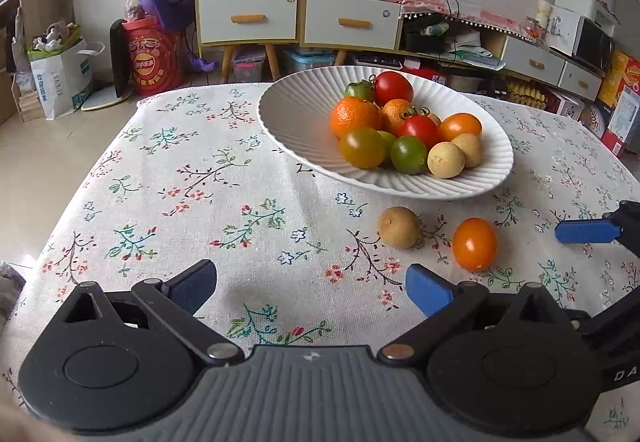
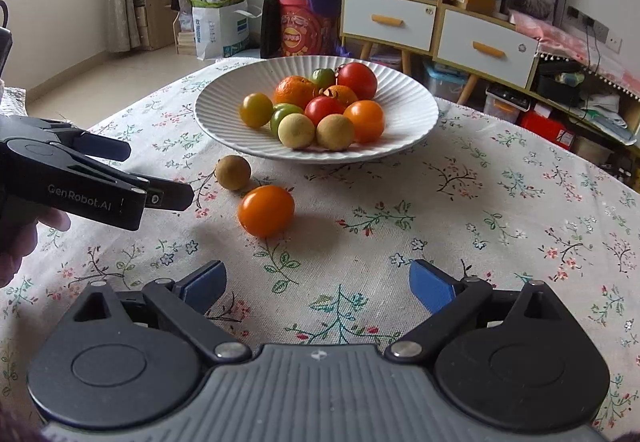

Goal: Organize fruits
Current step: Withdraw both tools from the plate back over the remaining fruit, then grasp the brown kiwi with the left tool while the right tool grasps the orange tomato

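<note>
A white ribbed plate (image 1: pixel 288 121) (image 2: pixel 408 117) on the flowered tablecloth holds several fruits: oranges, red, green and orange tomatoes, pale longans. In front of it, on the cloth, lie a brown longan (image 1: pixel 399 228) (image 2: pixel 233 172) and an orange tomato (image 1: pixel 475 244) (image 2: pixel 266 210), close together. My left gripper (image 1: pixel 312 290) (image 2: pixel 160 175) is open and empty, low over the cloth, left of the two loose fruits. My right gripper (image 2: pixel 318 286) stands wide open with nothing between its fingers; the orange tomato lies ahead of it, slightly left. One of its blue fingers (image 1: pixel 588 232) shows at the right edge of the left wrist view.
The tablecloth (image 2: pixel 500 201) covers the whole table; its far edge runs just behind the plate. Beyond stand wooden cabinets (image 1: pixel 248 17), a red bucket (image 1: pixel 150 59) and paper bags on the floor. A hand (image 2: pixel 20 242) holds the left gripper.
</note>
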`<state>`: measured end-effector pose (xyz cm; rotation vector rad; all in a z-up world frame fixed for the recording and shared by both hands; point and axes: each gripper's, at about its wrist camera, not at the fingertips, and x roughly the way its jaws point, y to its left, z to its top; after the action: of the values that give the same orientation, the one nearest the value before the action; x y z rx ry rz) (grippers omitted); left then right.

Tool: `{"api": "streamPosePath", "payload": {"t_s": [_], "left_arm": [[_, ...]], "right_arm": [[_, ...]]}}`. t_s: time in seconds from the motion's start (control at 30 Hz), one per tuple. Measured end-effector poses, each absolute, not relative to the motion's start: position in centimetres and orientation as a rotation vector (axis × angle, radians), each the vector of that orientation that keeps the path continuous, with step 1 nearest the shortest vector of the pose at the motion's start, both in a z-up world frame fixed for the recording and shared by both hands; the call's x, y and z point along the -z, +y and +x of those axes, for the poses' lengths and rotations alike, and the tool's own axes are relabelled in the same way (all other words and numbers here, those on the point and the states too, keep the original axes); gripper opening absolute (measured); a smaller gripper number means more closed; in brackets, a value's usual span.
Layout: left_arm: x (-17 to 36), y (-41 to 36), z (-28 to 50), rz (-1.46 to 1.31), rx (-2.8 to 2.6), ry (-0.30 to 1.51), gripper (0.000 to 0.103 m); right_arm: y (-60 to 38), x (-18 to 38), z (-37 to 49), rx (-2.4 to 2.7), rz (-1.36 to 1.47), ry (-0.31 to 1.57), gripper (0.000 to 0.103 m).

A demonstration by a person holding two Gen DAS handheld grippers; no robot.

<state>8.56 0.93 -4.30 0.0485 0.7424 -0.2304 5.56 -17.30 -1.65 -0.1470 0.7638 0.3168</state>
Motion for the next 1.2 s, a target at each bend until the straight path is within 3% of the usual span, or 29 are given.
{"api": "streamPosePath", "payload": {"t_s": [0.17, 0.73, 1.2], "left_arm": [[4.8, -0.1, 8.9, 0.058, 0.27, 0.721, 0.092], [4.3, -2.9, 9.9, 0.085, 0.363, 0.699, 0.025], [2.8, -1.5, 9.7, 0.094, 0.282, 0.778, 0.024]], "right_arm": [[-17.6, 1.8, 5.2, -0.322, -0.142, 0.714, 0.102], [-16.9, 1.6, 5.7, -0.329, -0.16, 0.695, 0.101], [-15.1, 0.7, 7.2, -0.336, -0.217, 0.762, 0.081]]}}
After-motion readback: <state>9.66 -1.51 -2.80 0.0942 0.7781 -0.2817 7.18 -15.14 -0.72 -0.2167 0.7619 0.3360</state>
